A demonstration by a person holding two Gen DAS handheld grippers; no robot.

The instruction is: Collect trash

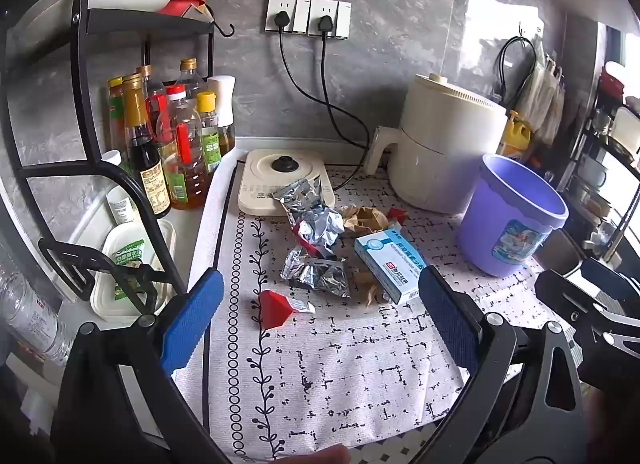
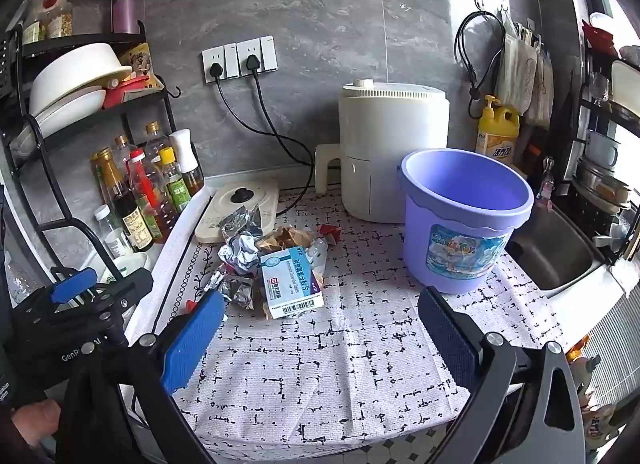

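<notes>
A heap of trash lies on the patterned mat (image 1: 340, 364): crumpled silver foil wrappers (image 1: 316, 224) (image 2: 240, 252), brown paper scraps (image 1: 366, 218) (image 2: 286, 238), a blue-and-white medicine box (image 1: 390, 266) (image 2: 292, 282) and a red-and-white wrapper (image 1: 280, 308). A purple bucket (image 1: 510, 216) (image 2: 460, 220) stands empty to the right of the heap. My left gripper (image 1: 320, 320) hovers open in front of the heap, nothing between its blue pads. My right gripper (image 2: 318, 336) is open too, near the mat's front, below the box and bucket.
A cream appliance (image 2: 390, 152) and a flat cream lid (image 1: 280, 180) sit behind the trash, their cords plugged into wall sockets (image 1: 308, 18). Oil and sauce bottles (image 1: 168, 144) crowd a black rack (image 1: 80, 104) at left. A sink (image 2: 556, 252) lies right of the bucket.
</notes>
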